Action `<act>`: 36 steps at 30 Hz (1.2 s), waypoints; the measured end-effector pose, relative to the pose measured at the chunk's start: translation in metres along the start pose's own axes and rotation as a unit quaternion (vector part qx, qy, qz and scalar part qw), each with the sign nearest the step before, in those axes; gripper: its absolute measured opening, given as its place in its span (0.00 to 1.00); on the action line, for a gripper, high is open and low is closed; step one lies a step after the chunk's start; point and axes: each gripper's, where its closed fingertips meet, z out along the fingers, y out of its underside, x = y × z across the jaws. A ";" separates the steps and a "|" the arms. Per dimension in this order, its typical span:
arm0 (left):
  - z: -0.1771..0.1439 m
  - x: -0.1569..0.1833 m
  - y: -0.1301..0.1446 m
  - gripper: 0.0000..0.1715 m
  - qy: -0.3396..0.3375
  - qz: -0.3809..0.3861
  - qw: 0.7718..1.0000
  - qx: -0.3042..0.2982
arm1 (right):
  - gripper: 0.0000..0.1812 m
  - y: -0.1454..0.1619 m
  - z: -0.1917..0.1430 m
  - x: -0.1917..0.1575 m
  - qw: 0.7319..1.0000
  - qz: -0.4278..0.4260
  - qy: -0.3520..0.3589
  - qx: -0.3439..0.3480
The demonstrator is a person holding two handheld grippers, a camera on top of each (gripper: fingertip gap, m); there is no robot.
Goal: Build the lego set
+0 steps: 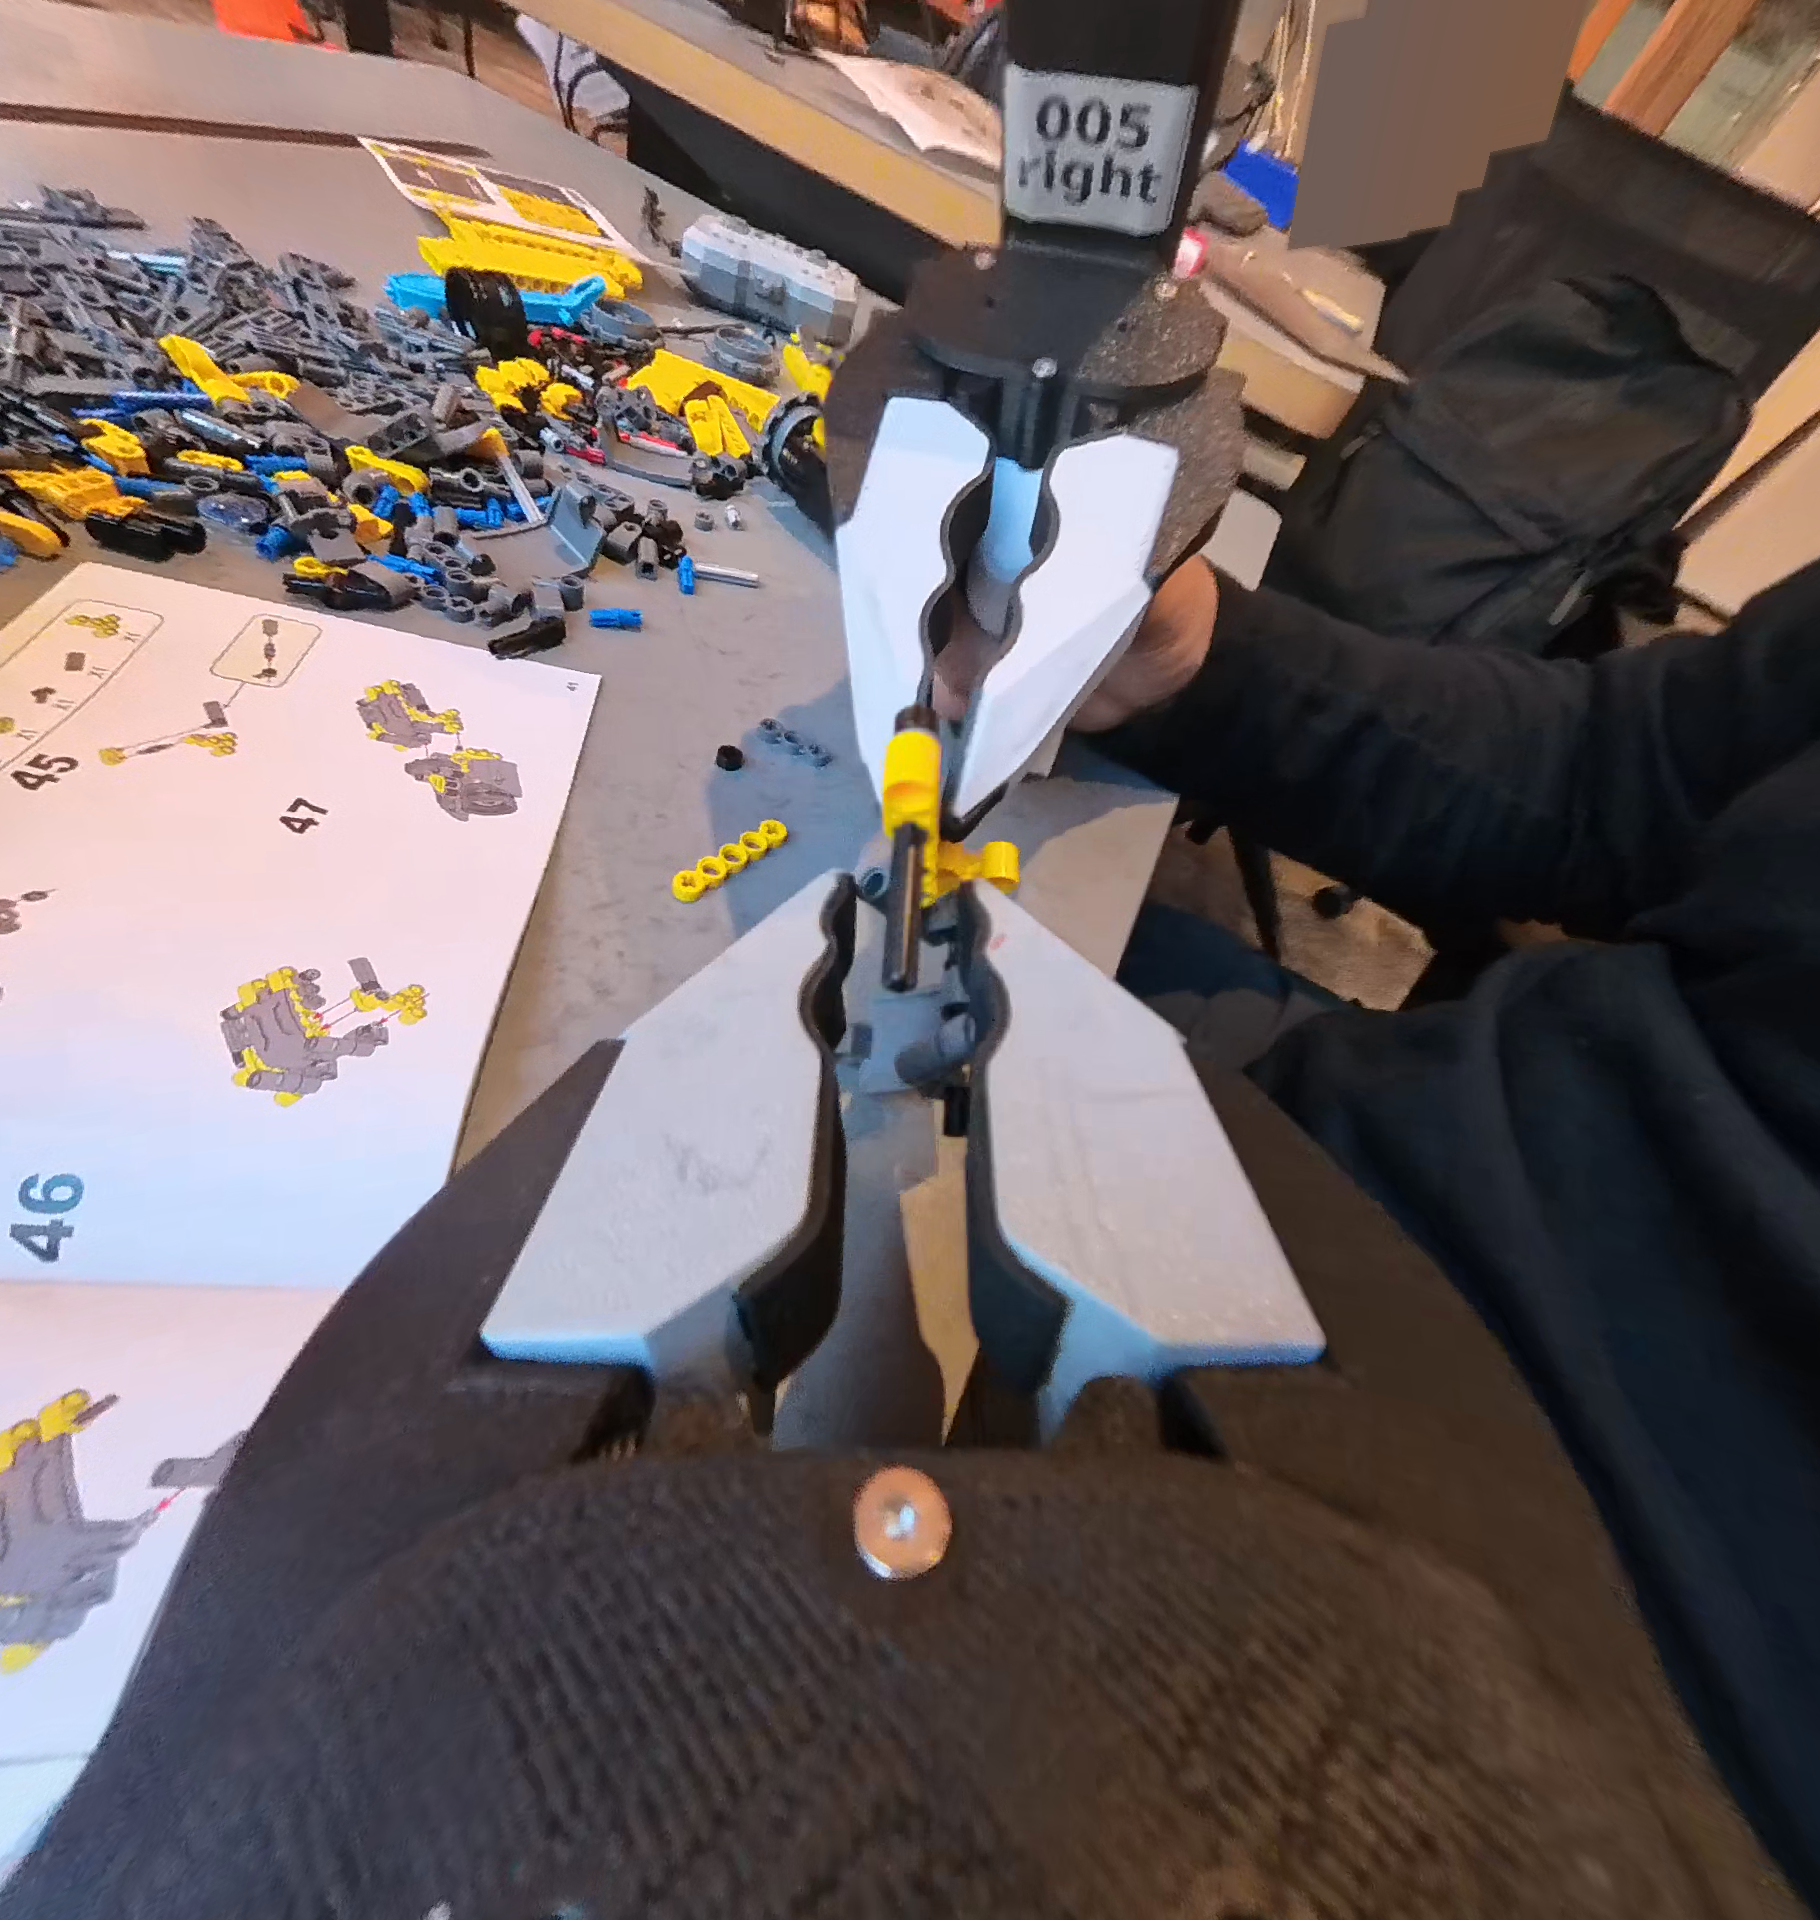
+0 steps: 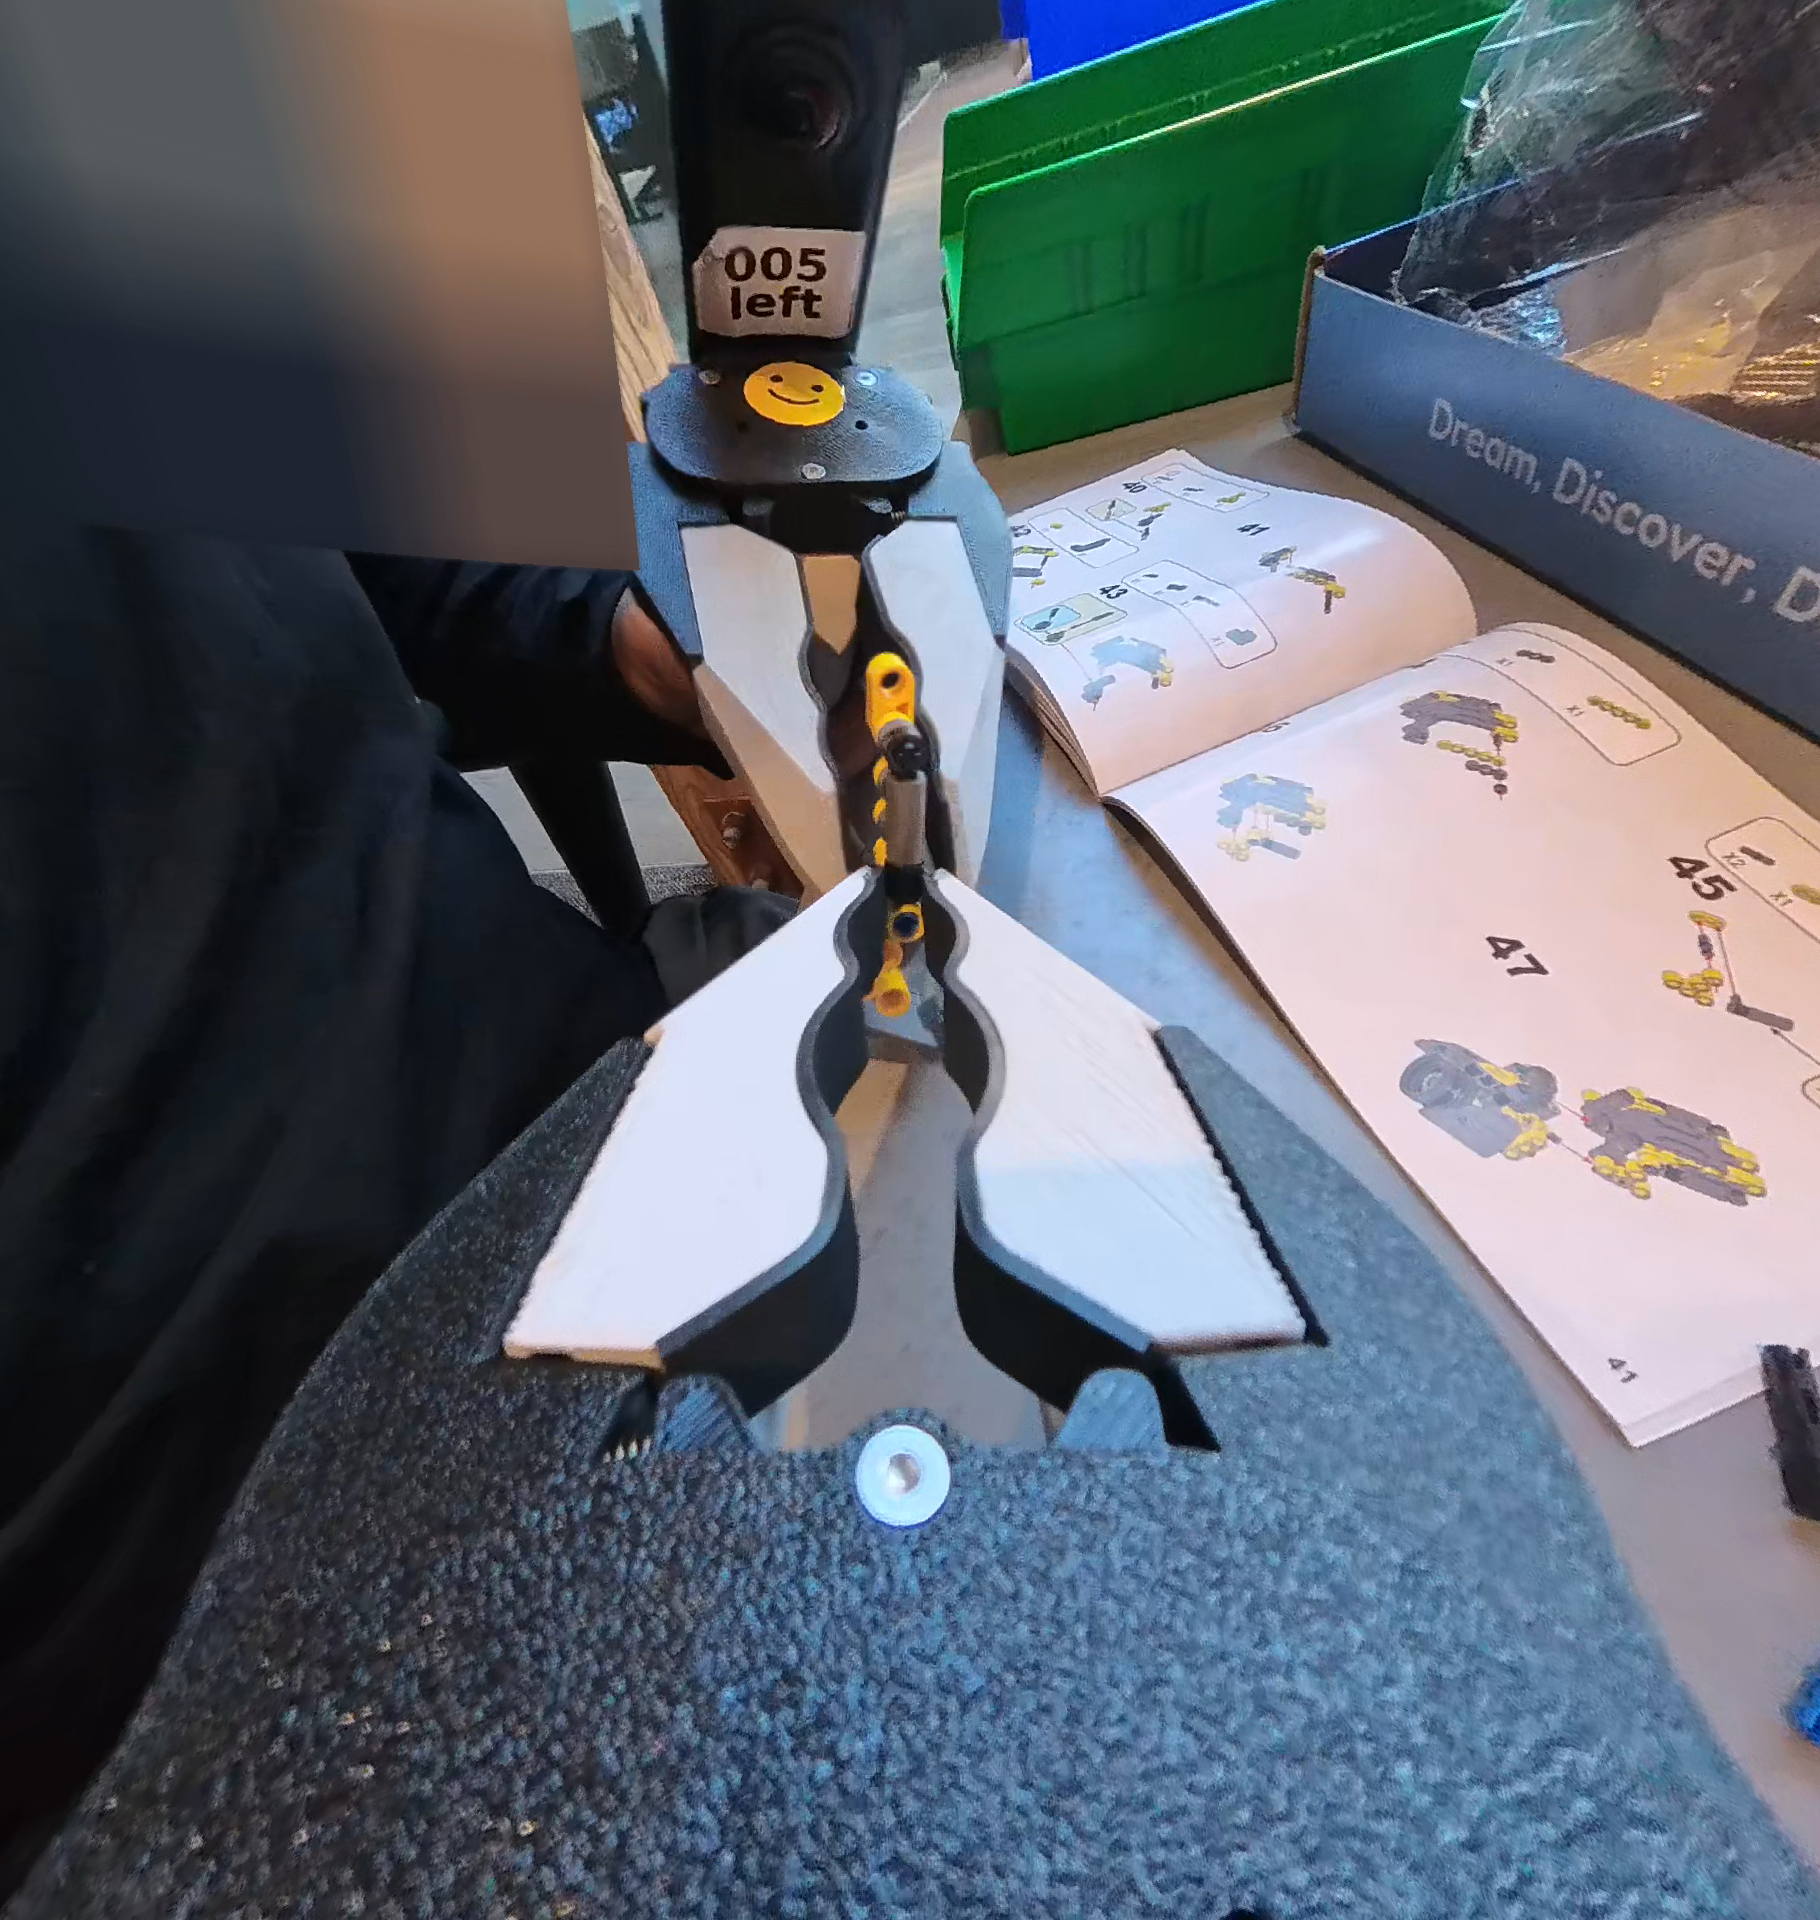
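- Midair, a small grey and yellow brick assembly [image 1: 911, 1023] sits pinched between the left gripper [image 1: 906, 904] fingers, above the grey table [image 1: 657, 748] edge.
- Its black axle with a yellow connector [image 1: 911, 779] is clamped at the tips of the right gripper [image 1: 937, 790], facing tip to tip.
- Just beside lies a yellow beam [image 1: 729, 858].
- Farther left: an open instruction booklet [image 1: 262, 935] and a heap of loose pieces [image 1: 314, 436].
- Green bins [image 2: 1176, 229] and a dark box [image 2: 1571, 488] stand behind.

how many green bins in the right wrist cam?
2. Both stand at the far table edge, behind the open instruction booklet: the front green bin, and the rear green bin nested just behind it. More may be hidden.
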 end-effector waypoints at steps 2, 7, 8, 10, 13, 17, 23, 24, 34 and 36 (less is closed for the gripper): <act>-0.004 0.003 -0.006 0.11 0.022 -0.011 1.000 0.019 | 0.03 0.000 -0.002 0.002 1.000 0.007 0.003 0.003; -0.009 0.001 -0.013 0.04 0.037 -0.030 0.998 0.033 | 0.03 0.000 -0.002 0.002 1.000 0.014 -0.002 0.003; -0.009 0.000 -0.011 0.04 0.032 -0.027 0.999 0.028 | 0.03 0.001 -0.001 0.002 1.000 0.013 -0.001 -0.001; -0.009 0.000 -0.011 0.04 0.025 -0.017 0.999 0.025 | 0.03 0.002 0.000 0.002 1.000 0.011 0.001 -0.005; -0.007 0.002 -0.009 0.04 0.022 -0.007 1.000 0.018 | 0.03 0.000 -0.002 0.001 1.000 0.009 -0.002 0.002; 0.000 0.007 -0.003 0.03 0.009 0.028 1.000 0.000 | 0.11 -0.002 -0.002 0.000 1.000 0.004 -0.001 0.009; 0.005 0.009 0.004 0.04 -0.015 0.070 0.997 -0.025 | 0.03 0.004 0.005 -0.009 1.000 -0.019 -0.016 -0.015; 0.004 0.009 0.003 0.04 -0.012 0.067 0.997 -0.020 | 0.03 0.003 0.005 -0.009 1.000 -0.017 -0.019 -0.014; -0.005 0.007 -0.001 0.04 -0.020 0.074 0.997 -0.005 | 0.03 0.004 0.005 -0.007 1.000 -0.010 -0.017 -0.014; -0.006 0.007 0.000 0.04 -0.010 0.054 0.999 -0.003 | 0.03 0.003 0.004 -0.007 1.000 -0.016 -0.010 -0.012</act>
